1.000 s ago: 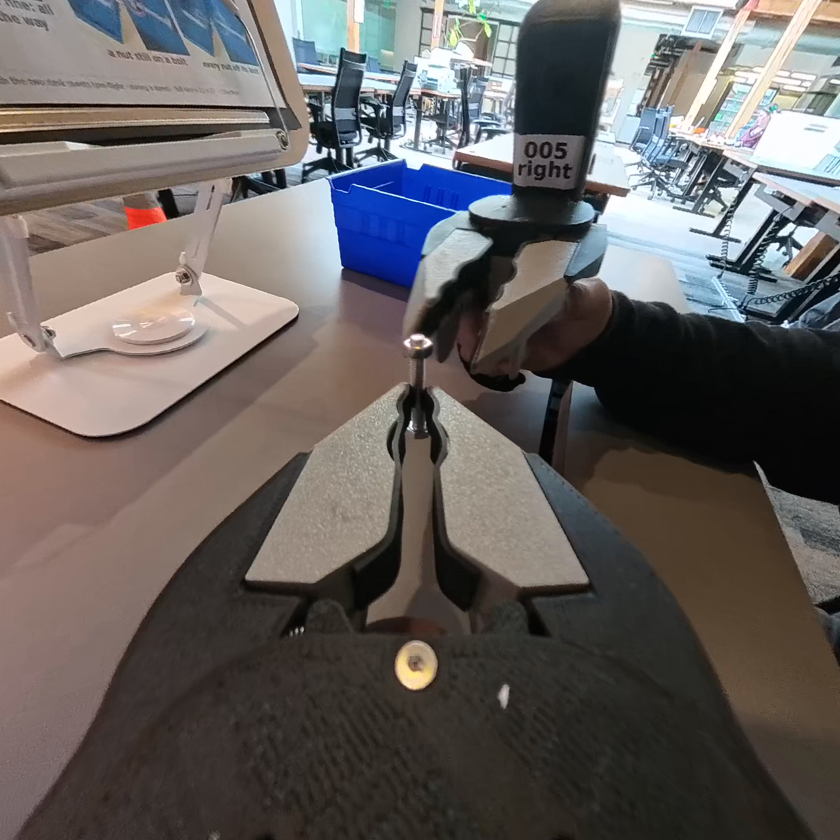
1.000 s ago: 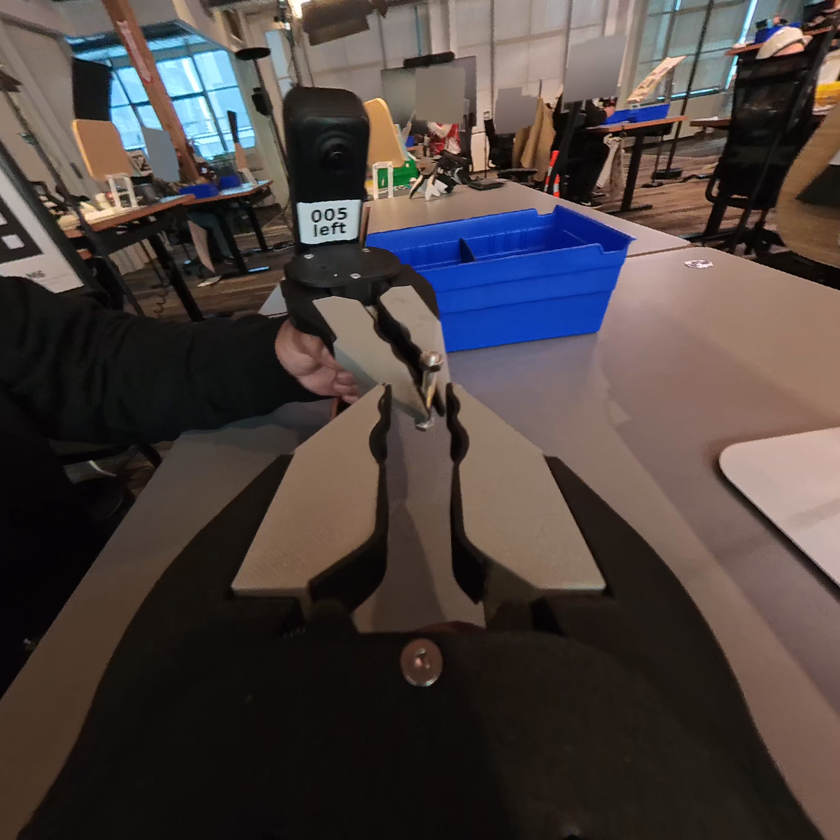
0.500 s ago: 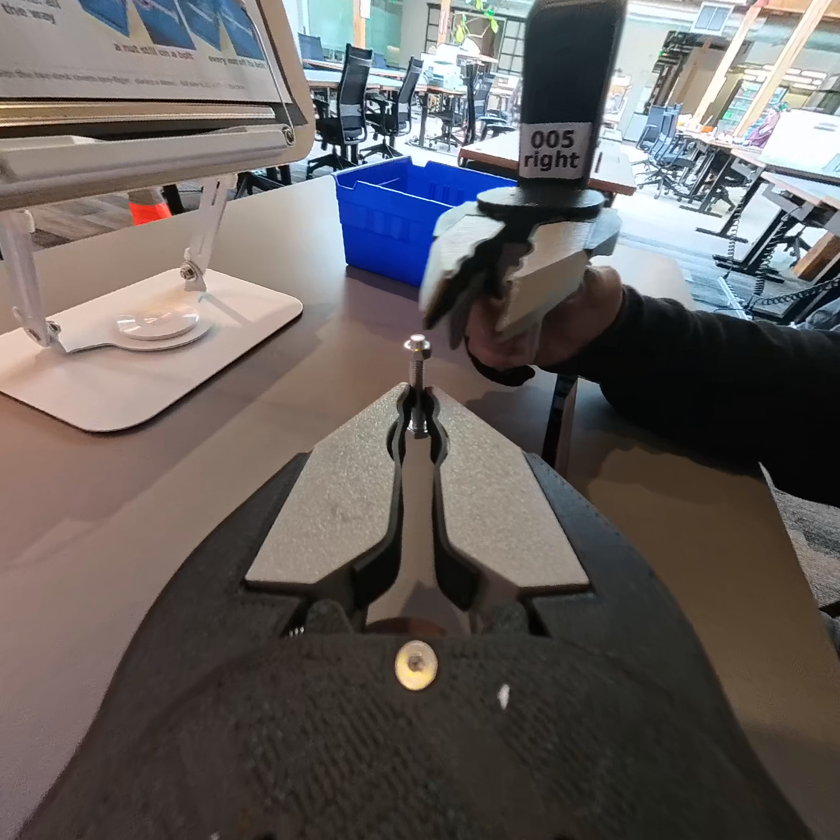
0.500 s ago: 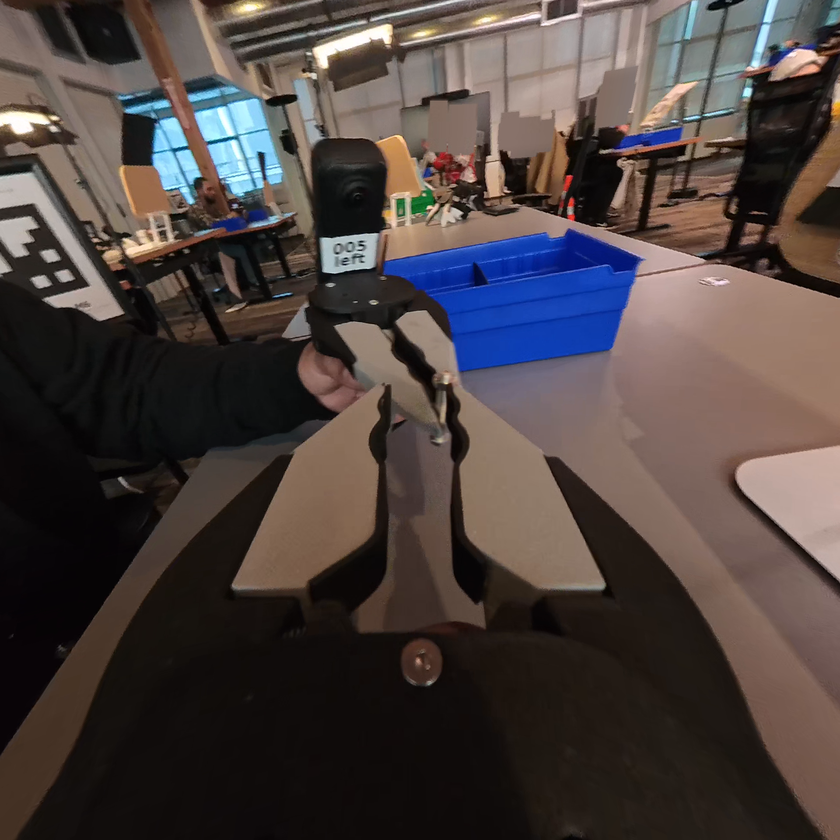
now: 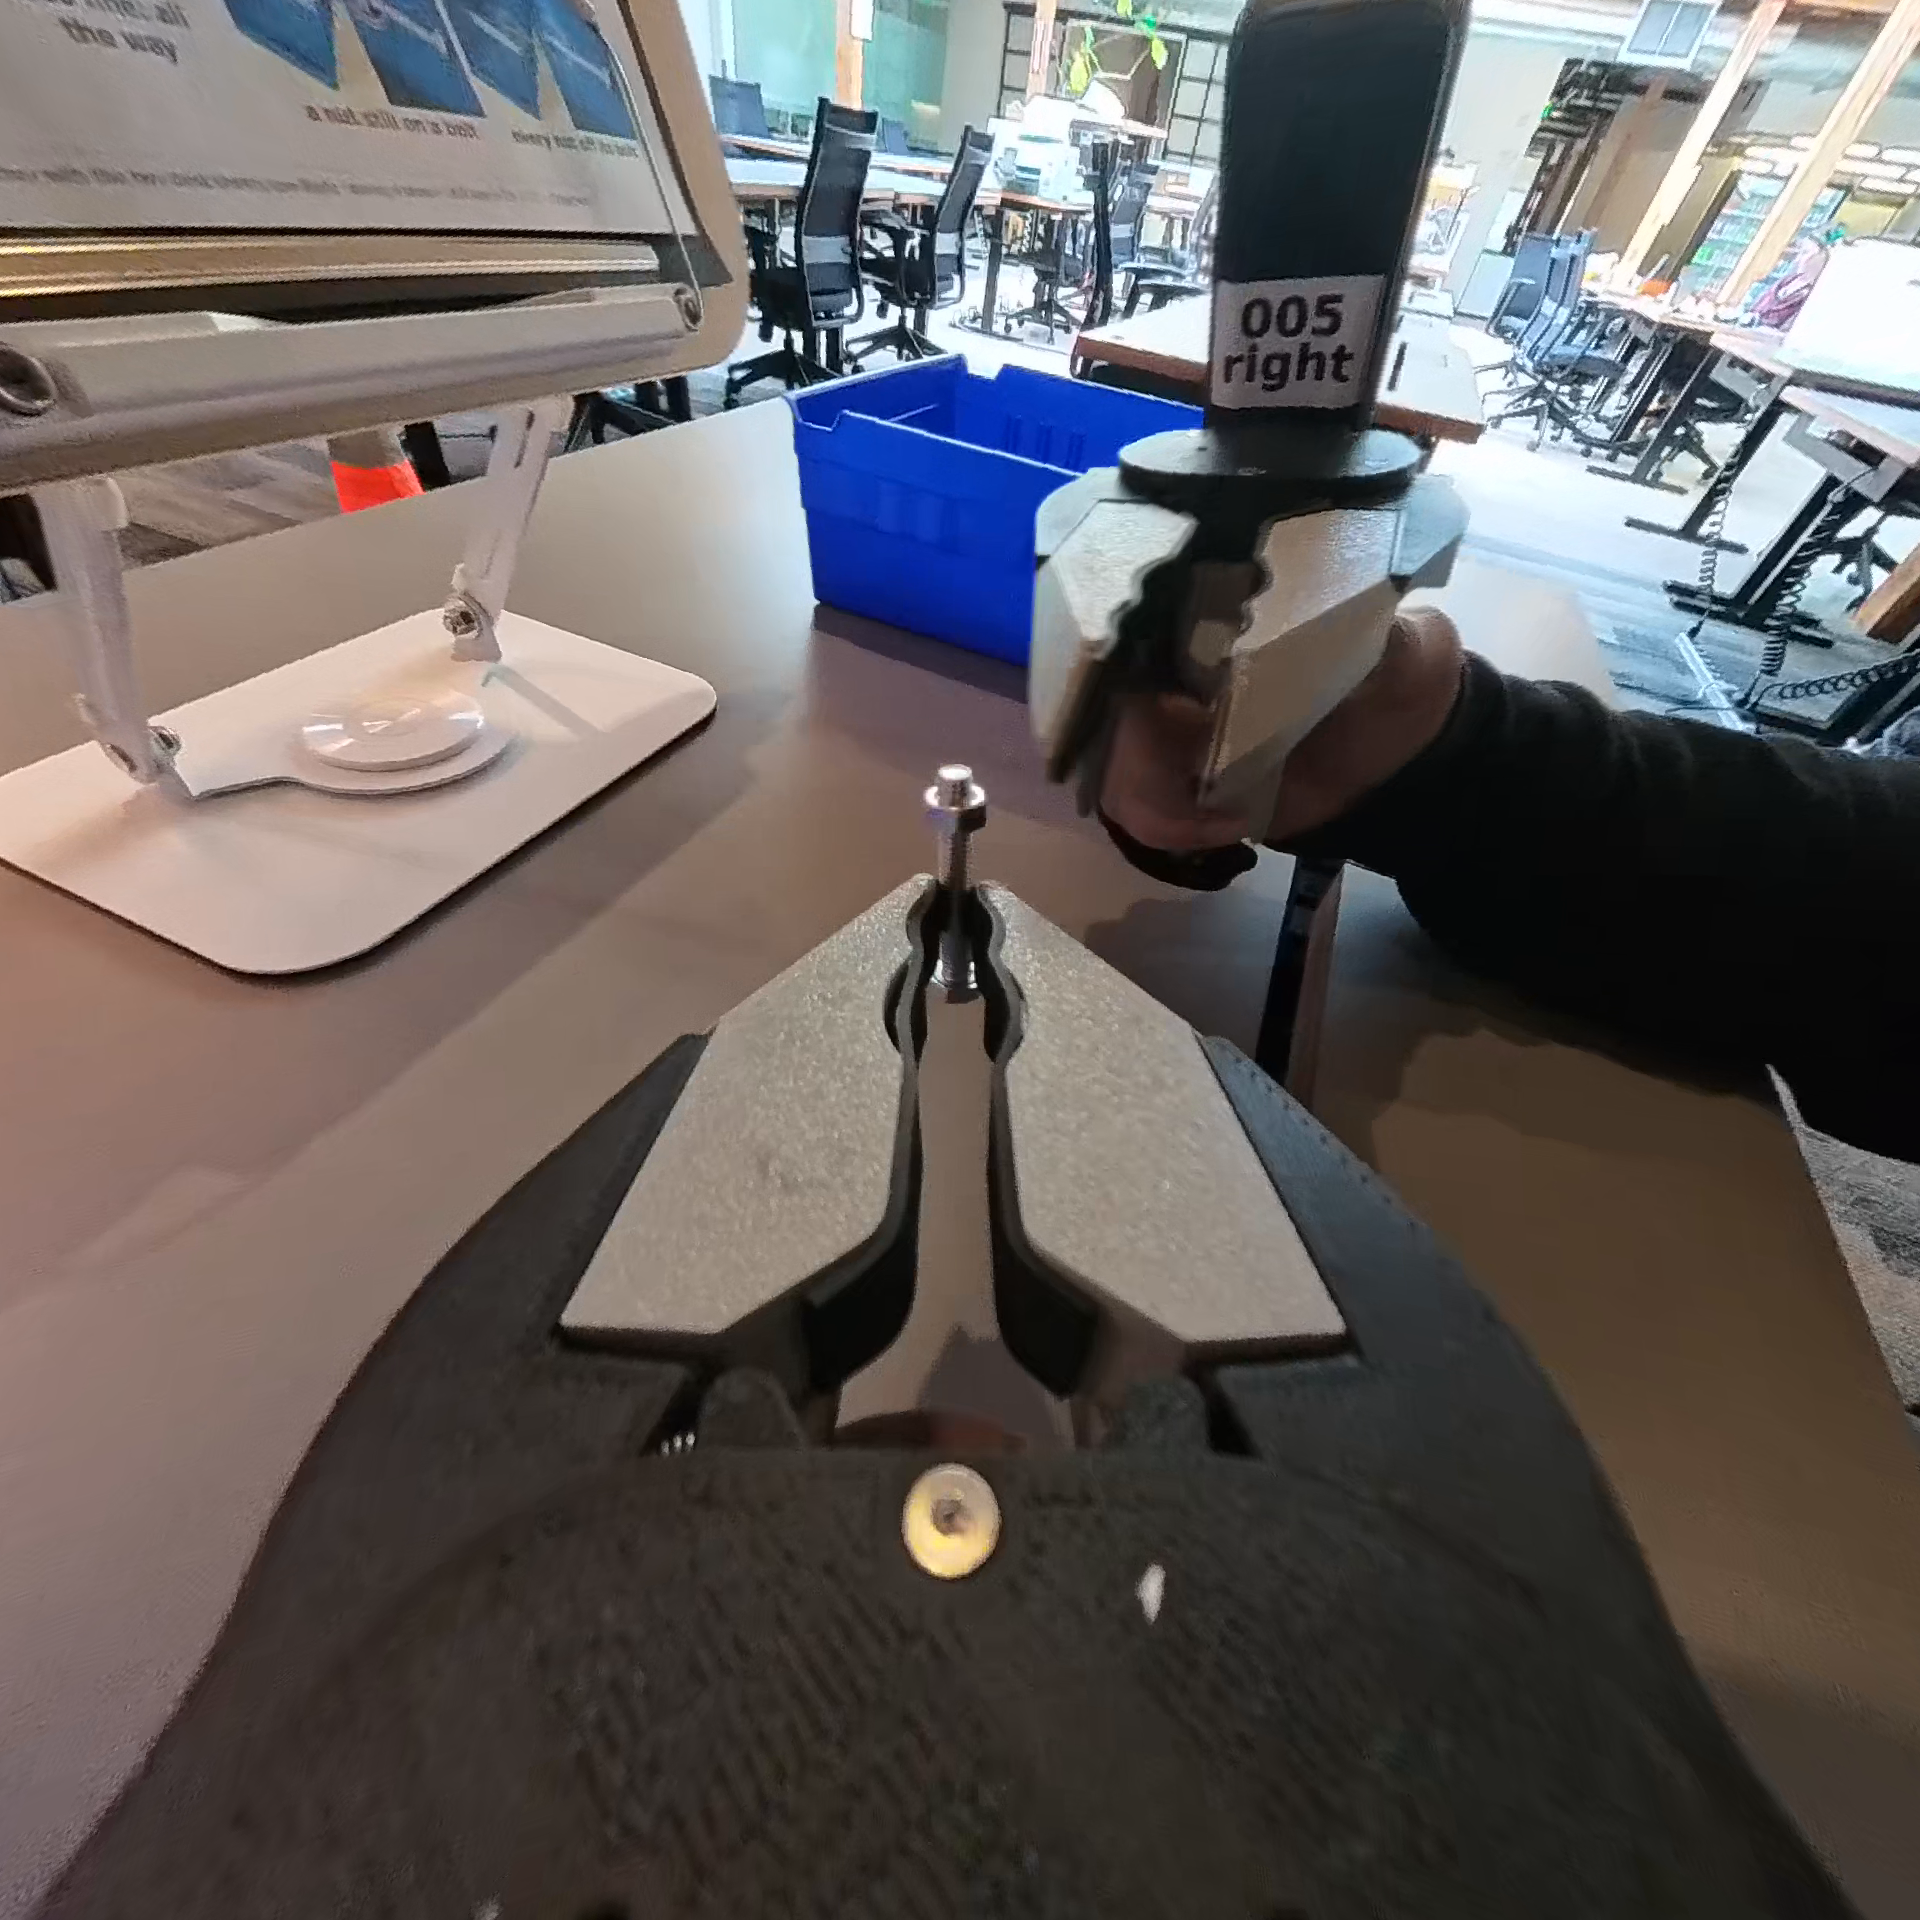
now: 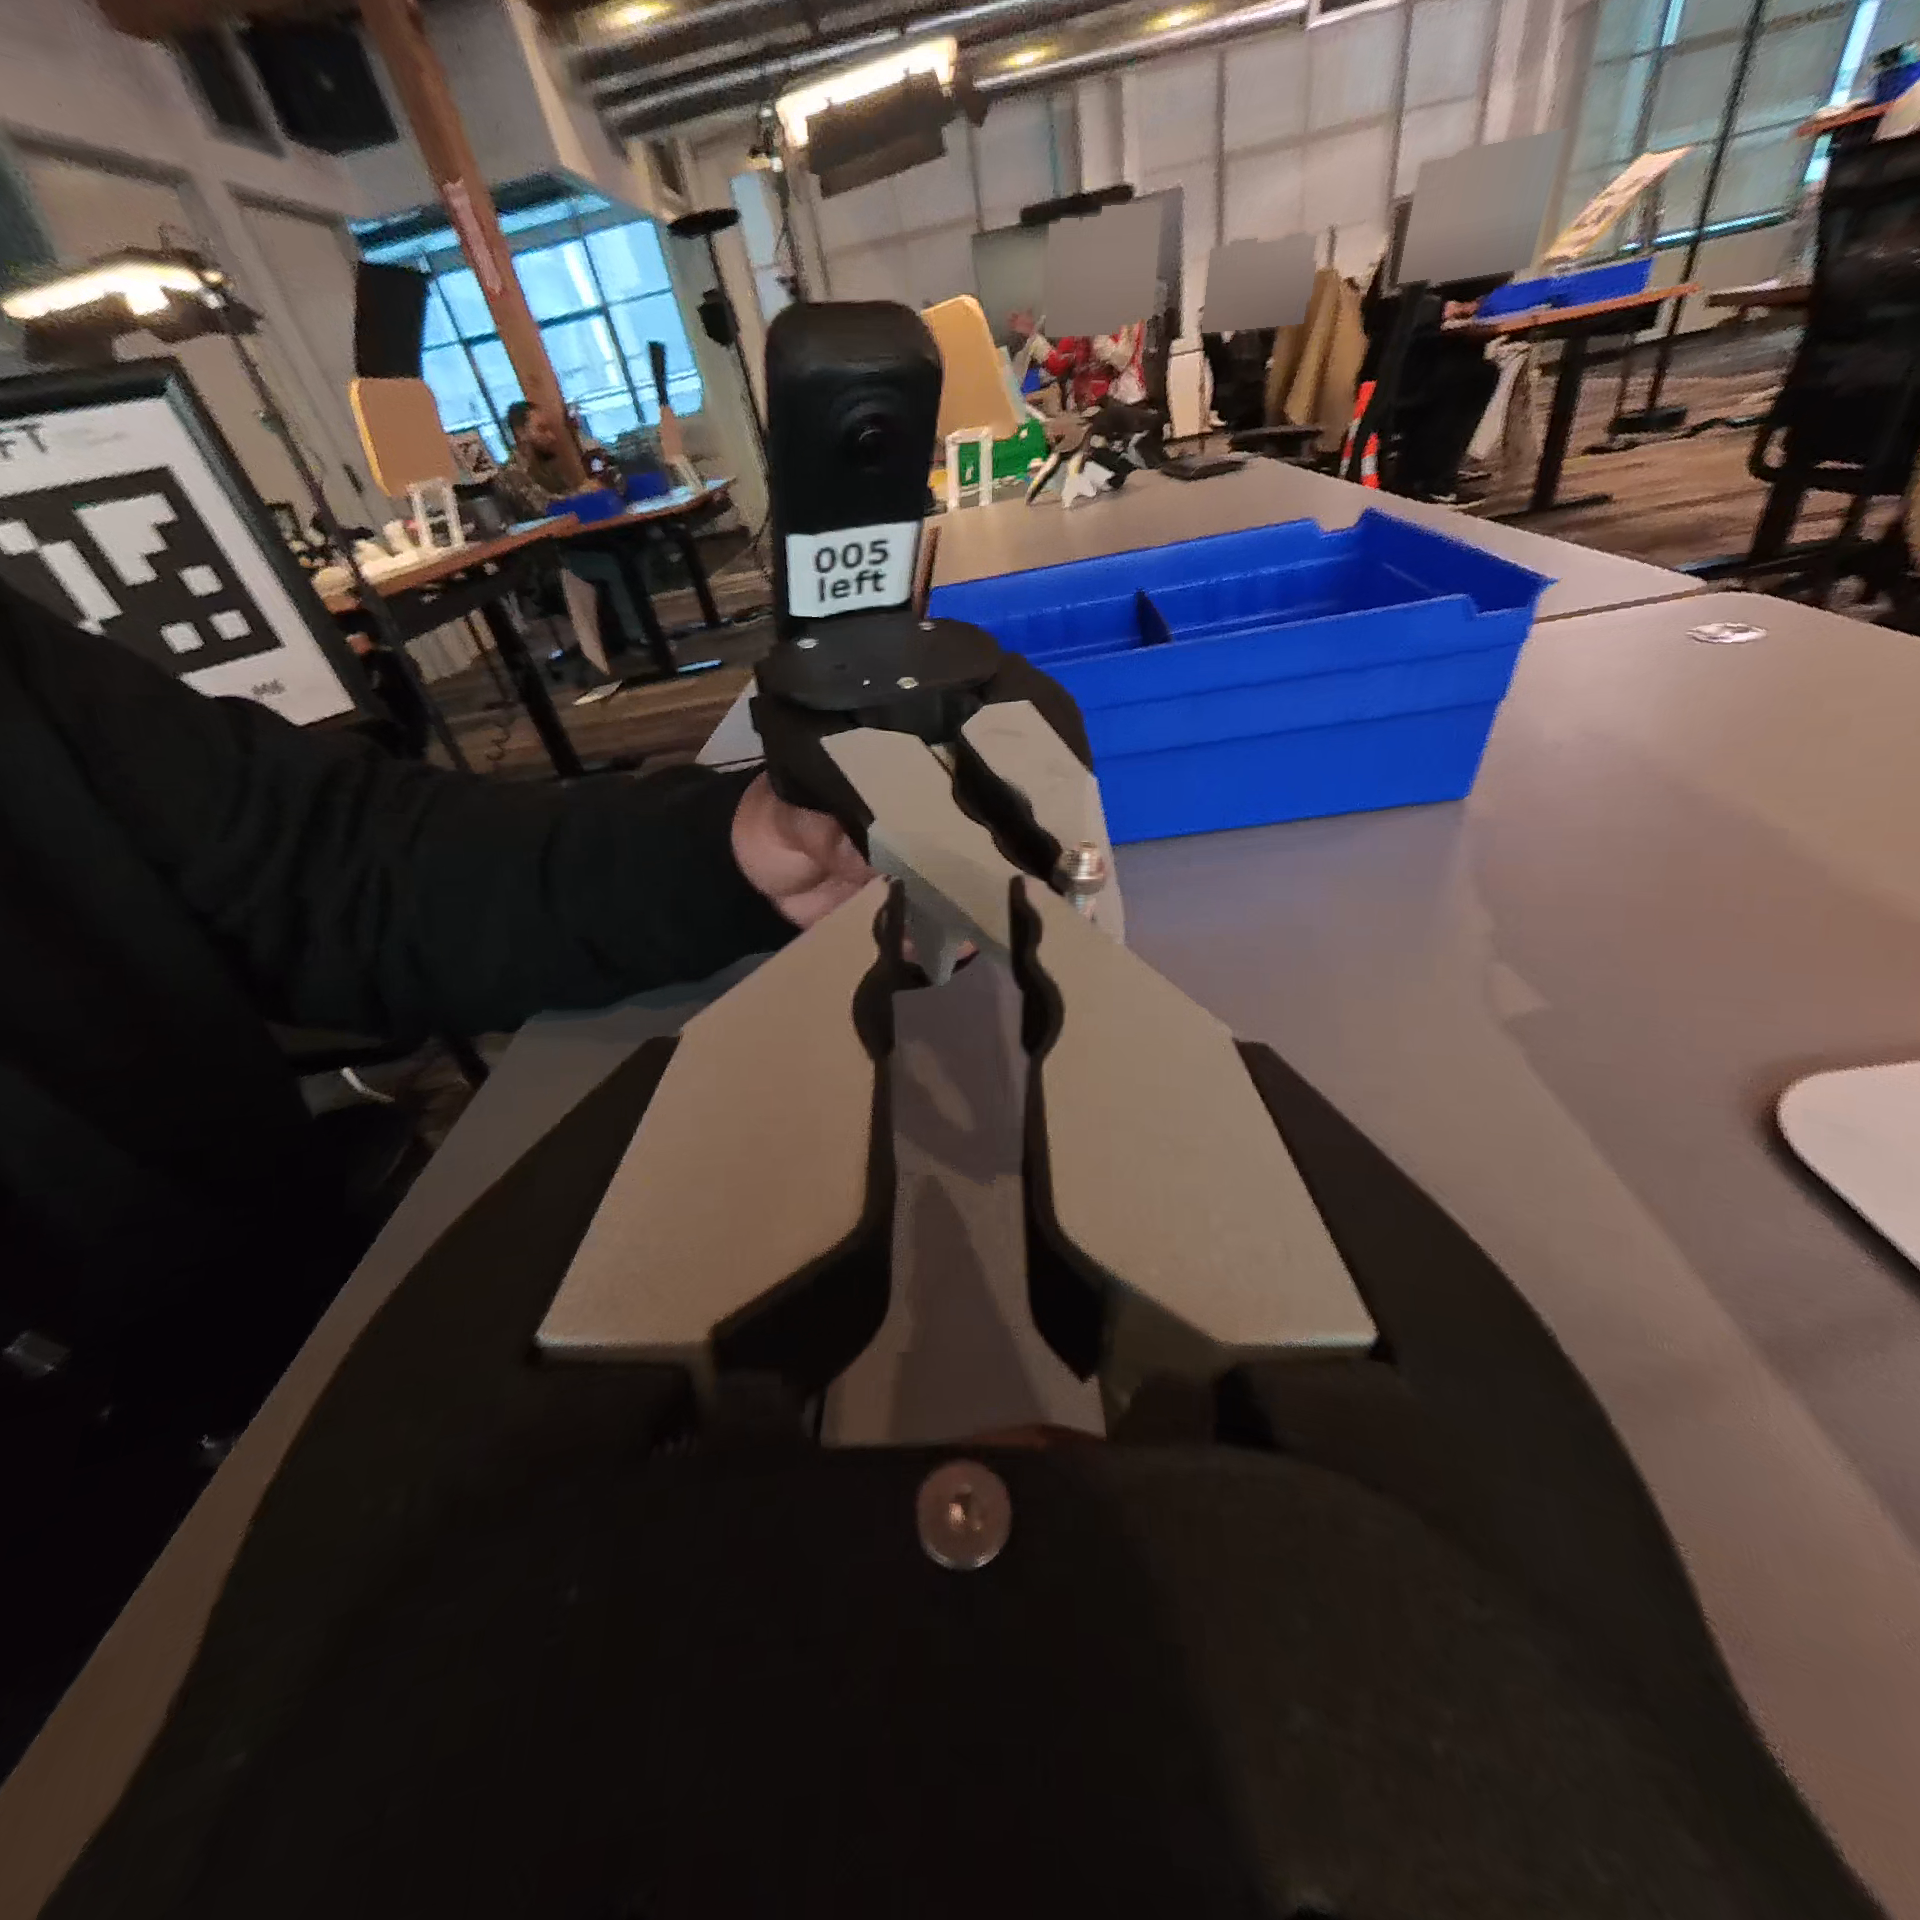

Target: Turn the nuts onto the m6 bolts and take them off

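clamping the m6 bolt (image 5: 954,883) upright by its lower shank, the left gripper (image 5: 954,940) presents the nut (image 5: 954,823) near the head; the right gripper (image 5: 1148,748), jaws parted and empty, hovers at two o'clock, apart, likely re-gripping between turns.

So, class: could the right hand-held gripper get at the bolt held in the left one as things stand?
Probably yes. The bolt sticks up bare above the left hand-held gripper, and the right hand-held gripper is open, close beside it, with nothing between them.
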`<state>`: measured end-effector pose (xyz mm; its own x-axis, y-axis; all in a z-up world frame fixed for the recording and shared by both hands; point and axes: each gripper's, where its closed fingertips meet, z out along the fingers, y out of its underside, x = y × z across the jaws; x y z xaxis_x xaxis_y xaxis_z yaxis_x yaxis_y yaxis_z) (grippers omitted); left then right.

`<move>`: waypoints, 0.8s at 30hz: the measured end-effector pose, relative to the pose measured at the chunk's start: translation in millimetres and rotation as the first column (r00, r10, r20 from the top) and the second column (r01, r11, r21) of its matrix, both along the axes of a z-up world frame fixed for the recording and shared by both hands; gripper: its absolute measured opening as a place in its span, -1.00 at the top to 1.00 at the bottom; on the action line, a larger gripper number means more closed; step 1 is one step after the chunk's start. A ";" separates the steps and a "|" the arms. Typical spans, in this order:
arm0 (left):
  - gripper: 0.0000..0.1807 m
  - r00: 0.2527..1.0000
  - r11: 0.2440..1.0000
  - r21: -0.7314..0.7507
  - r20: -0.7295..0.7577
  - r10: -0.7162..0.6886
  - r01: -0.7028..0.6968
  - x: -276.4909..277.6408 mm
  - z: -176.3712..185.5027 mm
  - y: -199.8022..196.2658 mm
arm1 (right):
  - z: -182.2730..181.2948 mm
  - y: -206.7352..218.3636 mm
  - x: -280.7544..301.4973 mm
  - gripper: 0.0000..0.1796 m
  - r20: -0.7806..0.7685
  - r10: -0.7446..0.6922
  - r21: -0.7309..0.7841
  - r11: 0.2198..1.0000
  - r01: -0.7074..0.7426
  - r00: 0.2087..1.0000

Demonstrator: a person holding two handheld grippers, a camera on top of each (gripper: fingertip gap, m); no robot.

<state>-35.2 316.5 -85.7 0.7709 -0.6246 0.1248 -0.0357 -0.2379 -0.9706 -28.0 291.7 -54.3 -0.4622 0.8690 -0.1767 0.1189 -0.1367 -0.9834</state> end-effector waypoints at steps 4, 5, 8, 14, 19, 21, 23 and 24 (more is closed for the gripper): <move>0.98 1.000 1.000 0.003 -0.021 -0.019 0.019 6.0 -1.6 -1.7 | -5.6 8.0 -5.0 0.64 0.027 -0.046 -0.012 0.999 0.046 0.999; 0.98 0.999 1.000 0.005 -0.026 -0.018 0.018 7.2 -1.8 -1.8 | -6.3 7.8 -5.8 0.62 0.030 -0.046 -0.016 0.999 0.047 0.998; 0.98 0.999 1.000 -0.001 -0.030 -0.030 0.030 10.8 -3.0 -2.7 | -9.7 4.8 -8.0 0.58 0.045 -0.039 -0.008 0.999 0.039 0.998; 0.98 1.000 1.000 0.008 -0.030 0.001 -0.001 4.9 -1.2 -0.3 | -9.9 0.7 -3.8 0.63 0.055 -0.008 0.004 1.000 0.008 0.998; 0.98 1.000 1.000 0.010 0.014 -0.001 0.001 -0.3 3.2 -0.6 | -7.1 0.7 -1.5 0.73 0.045 0.009 -0.017 1.000 -0.008 0.999; 0.98 1.000 1.000 0.019 0.009 -0.008 0.008 2.4 4.0 -1.4 | -10.9 2.6 -4.5 0.66 0.060 -0.010 -0.013 1.000 0.011 0.998; 0.98 1.000 1.000 0.008 -0.016 -0.023 0.023 6.8 0.1 -2.6 | -13.4 3.8 -7.2 0.62 0.068 -0.025 -0.010 1.000 0.026 0.997; 0.98 0.999 0.999 0.005 -0.019 -0.032 0.032 9.4 -1.4 -3.0 | -13.8 4.0 -8.3 0.59 0.069 -0.031 -0.009 0.999 0.031 0.997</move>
